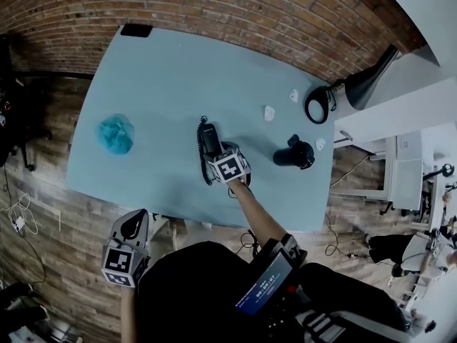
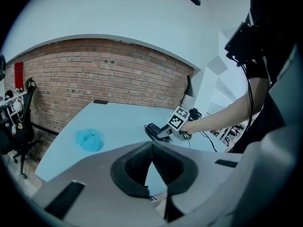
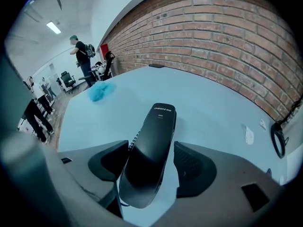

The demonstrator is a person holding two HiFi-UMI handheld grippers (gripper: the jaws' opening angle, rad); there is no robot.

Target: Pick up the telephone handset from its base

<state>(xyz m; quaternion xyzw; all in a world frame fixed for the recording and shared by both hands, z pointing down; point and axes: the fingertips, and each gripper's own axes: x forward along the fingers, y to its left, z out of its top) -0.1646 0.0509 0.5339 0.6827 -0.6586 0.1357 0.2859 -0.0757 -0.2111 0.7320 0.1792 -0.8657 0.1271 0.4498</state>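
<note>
Though perhaps untouched — handset inside gripper

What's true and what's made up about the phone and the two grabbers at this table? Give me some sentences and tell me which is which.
1. The telephone handset lies between the open jaws of the right gripper. True.
2. The left gripper is reaching over the table too. False: it hangs off the table's near edge, with nothing in its jaws.
3. A blue fluffy thing lies on the table, left of the handset in the head view. True.
4. The wall behind the table is painted green. False: it is a brick wall.
5. The handset is white. False: it is black.
</note>
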